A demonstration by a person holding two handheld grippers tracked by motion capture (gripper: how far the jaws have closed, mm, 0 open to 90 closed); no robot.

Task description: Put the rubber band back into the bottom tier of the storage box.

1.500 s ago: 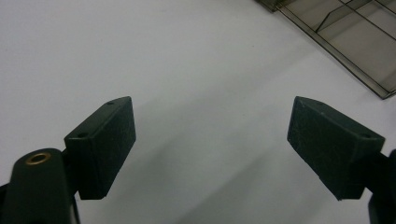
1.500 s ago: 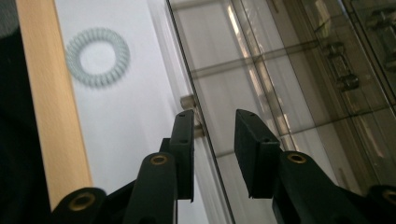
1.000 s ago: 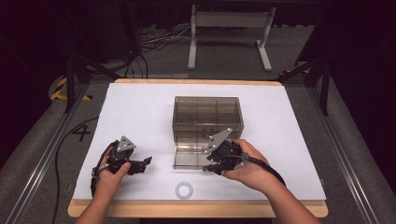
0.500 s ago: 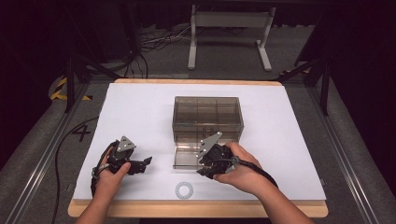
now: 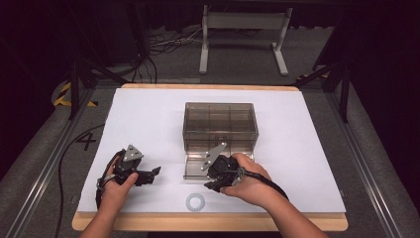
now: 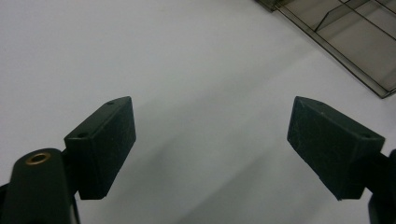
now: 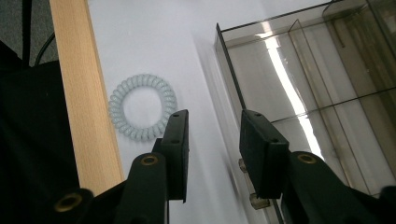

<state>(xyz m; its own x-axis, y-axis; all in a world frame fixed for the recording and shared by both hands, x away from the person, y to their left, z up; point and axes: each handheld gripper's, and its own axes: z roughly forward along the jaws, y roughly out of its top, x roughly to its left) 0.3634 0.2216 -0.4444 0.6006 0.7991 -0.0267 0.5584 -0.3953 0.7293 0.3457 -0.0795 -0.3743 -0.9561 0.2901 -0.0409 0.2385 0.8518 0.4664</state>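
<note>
Right gripper [image 5: 212, 186] near the tabletop's front edge, jaws apart and just opening wider, nothing between them, hanging over bare white tabletop [image 5: 148, 119] between the spiral hair tie [image 7: 142, 113] and the front wall of the clear box's [image 5: 220, 121] open tray. Hair tie flat beside the wooden front edge. Left gripper [image 5: 148, 174] toward the front left corner, jaws wide apart, empty.
</note>
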